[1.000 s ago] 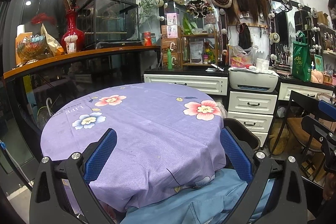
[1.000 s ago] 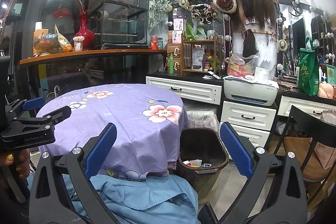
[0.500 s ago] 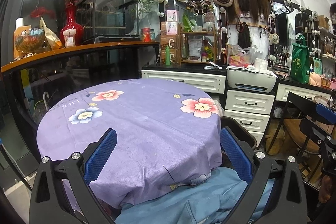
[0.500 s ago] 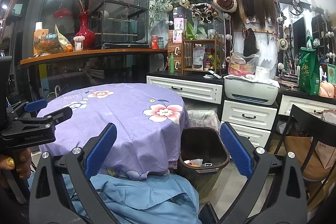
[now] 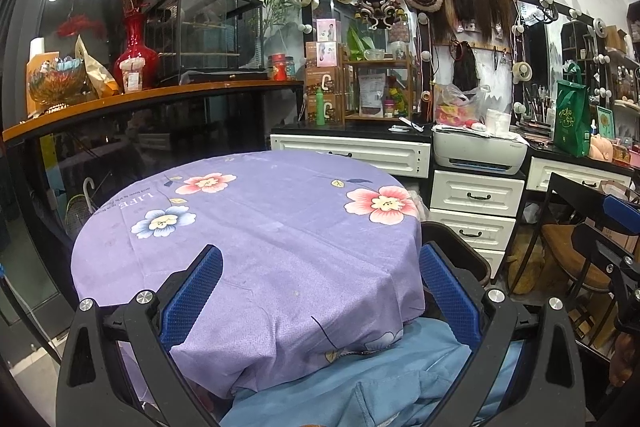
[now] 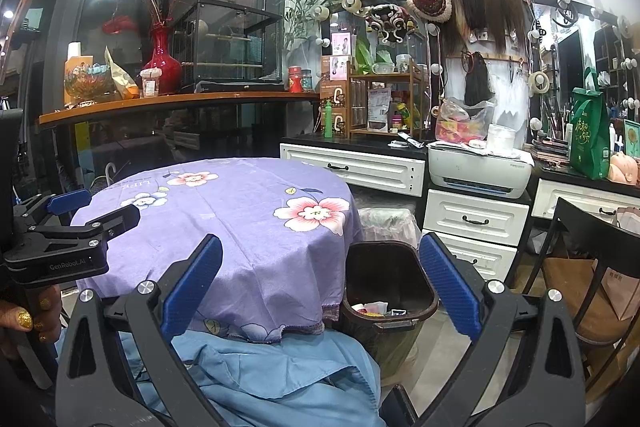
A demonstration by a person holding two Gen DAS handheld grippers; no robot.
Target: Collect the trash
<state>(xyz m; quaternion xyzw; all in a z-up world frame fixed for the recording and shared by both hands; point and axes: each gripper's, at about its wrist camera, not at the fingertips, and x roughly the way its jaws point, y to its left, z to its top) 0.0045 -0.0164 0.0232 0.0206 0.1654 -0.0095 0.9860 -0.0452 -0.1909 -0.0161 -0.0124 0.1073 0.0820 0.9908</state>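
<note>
Trash point(image 6: 376, 308) lies inside the brown bin point(image 6: 430, 297) — none shows on the tablecloth point(image 5: 280, 227). Both grippers — left gripper point(image 5: 320, 301), right gripper point(image 6: 320, 301) — hold jaws wide apart, empty. The operator should scan for leftovers before reaching.

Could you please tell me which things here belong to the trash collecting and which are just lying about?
Belongs to the job:
brown bin beside the table
scraps in it
left tool, open
right tool, open

Just lying about:
purple tablecloth
red vase
printer
green bag
</note>
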